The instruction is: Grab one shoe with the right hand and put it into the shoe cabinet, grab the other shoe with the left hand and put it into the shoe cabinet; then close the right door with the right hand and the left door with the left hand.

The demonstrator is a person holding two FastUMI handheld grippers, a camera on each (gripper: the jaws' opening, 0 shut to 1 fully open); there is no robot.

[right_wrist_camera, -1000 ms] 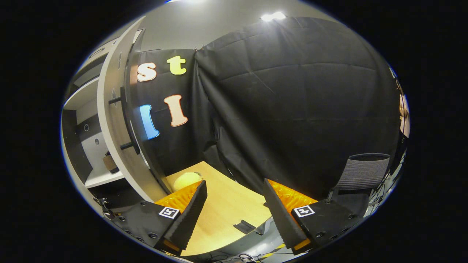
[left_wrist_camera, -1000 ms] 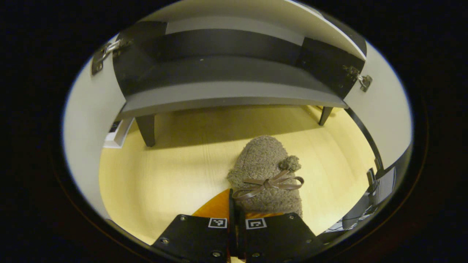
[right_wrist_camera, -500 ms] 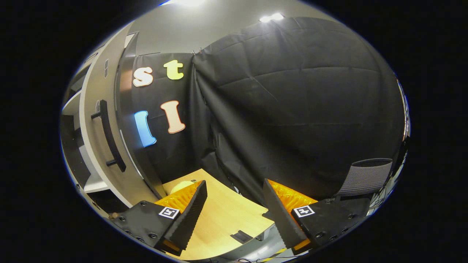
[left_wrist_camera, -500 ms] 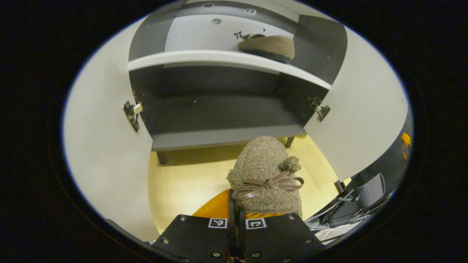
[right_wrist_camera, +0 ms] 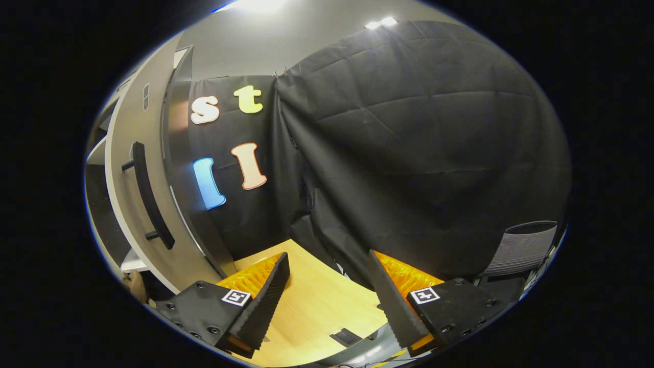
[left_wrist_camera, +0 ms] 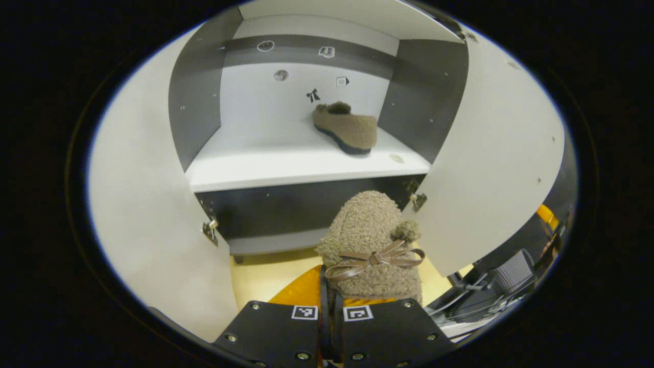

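My left gripper [left_wrist_camera: 330, 301] is shut on a fuzzy brown shoe [left_wrist_camera: 372, 240] with a ribbon bow, held in the air in front of the open shoe cabinet [left_wrist_camera: 204, 97]. The shoe's toe points at the cabinet, just below the white upper shelf [left_wrist_camera: 286, 163]. A matching brown shoe [left_wrist_camera: 346, 128] lies on that shelf toward the right. Both cabinet doors stand open, the left door [left_wrist_camera: 148, 214] and the right door [left_wrist_camera: 495, 153]. In the right gripper view my right gripper [right_wrist_camera: 327, 286] is open and holds nothing, beside the right door's outer face [right_wrist_camera: 122, 204] with its dark bar handle [right_wrist_camera: 148, 199].
A dark lower shelf [left_wrist_camera: 276, 243] sits under the white one. The cabinet stands on a light wooden table [right_wrist_camera: 311, 312], whose edge is near my right gripper. A grey chair [right_wrist_camera: 521, 245] stands at the right by the black cloth wall.
My left gripper has risen with the shoe, from the level of the table and lower shelf to the upper shelf, where the other shoe now shows. The right gripper has shifted slightly, staying open.
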